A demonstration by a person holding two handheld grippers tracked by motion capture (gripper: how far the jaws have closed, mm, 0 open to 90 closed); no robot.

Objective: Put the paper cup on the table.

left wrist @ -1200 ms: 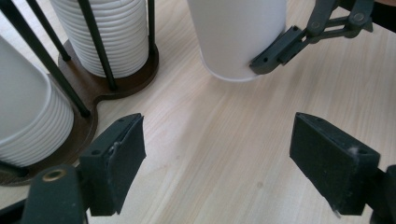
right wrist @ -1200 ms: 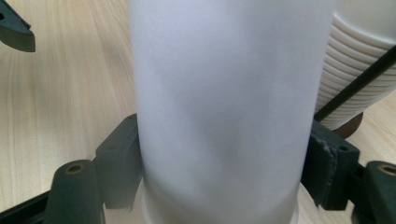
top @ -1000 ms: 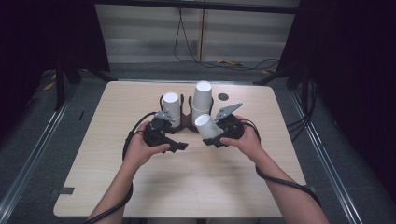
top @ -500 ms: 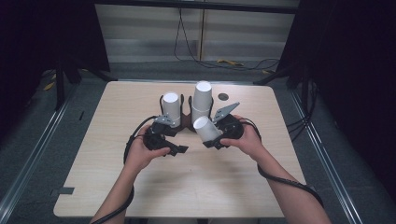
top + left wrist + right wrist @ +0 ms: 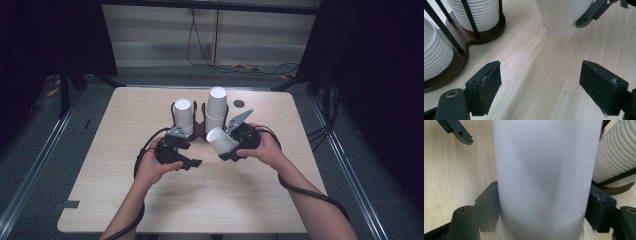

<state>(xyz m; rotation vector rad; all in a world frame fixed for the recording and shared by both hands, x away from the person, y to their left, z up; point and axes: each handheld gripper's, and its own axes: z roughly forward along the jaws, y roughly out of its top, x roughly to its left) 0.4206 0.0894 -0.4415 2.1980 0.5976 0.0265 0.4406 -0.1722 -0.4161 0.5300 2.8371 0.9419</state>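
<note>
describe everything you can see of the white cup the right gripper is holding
The white cup is plain, smooth and looks like paper, with a rolled rim at its mouth. It is tilted, closed base up toward the camera. The right gripper clamps its side wall between both black pads, denting it slightly. It sits in front of the dark wooden cup rack with ribbed cup stacks, above the table.

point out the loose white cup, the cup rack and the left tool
loose white cup point(image 5: 544, 182), right gripper view, on its side wall
cup rack point(image 5: 471, 37), left gripper view, on its dark wooden base
left tool point(image 5: 549, 87), left gripper view, midway between its open tips
</note>
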